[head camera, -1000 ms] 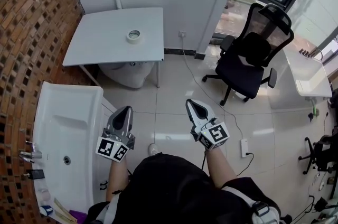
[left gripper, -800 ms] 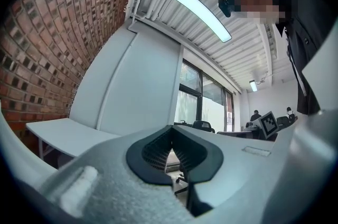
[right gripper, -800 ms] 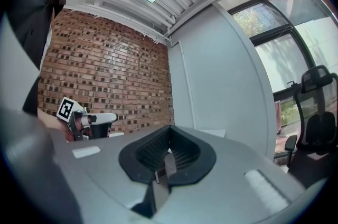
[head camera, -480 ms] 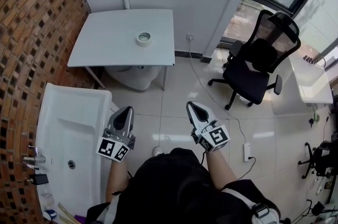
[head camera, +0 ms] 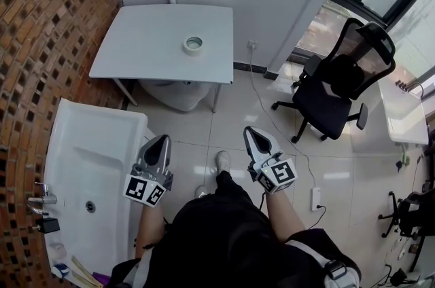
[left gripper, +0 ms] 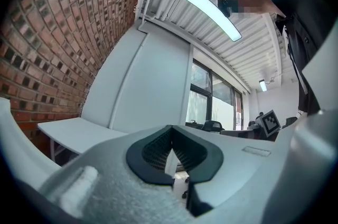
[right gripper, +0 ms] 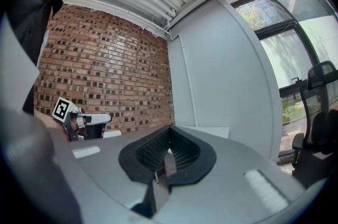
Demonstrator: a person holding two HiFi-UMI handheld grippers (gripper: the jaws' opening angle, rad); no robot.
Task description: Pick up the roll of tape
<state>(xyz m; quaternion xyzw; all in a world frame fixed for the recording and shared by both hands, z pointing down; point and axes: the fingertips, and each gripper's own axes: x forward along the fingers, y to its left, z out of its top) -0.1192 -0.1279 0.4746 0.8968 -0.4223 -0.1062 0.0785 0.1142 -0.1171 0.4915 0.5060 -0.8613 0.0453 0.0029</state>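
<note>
A white roll of tape (head camera: 194,45) lies flat near the right side of a pale grey table (head camera: 136,49) against the far wall. My left gripper (head camera: 163,141) and right gripper (head camera: 249,134) hang side by side over the tiled floor, well short of the table, both pointing toward it. Each is shut with nothing between its jaws. The left gripper view shows the table's edge (left gripper: 74,132) ahead to the left; the right gripper view shows its top (right gripper: 203,131) just past the closed tips. The tape is not visible in either gripper view.
A white washbasin (head camera: 81,178) with a tap stands close at my left, along the brick wall (head camera: 41,28). A black office chair (head camera: 336,86) is at the right, with a white desk (head camera: 404,110) beyond it. A cable and power strip (head camera: 316,197) lie on the floor.
The table and tape have drawn nearer and shifted rightward in the head view as I walk toward them. Both grippers keep the same shut pose in front of me.
</note>
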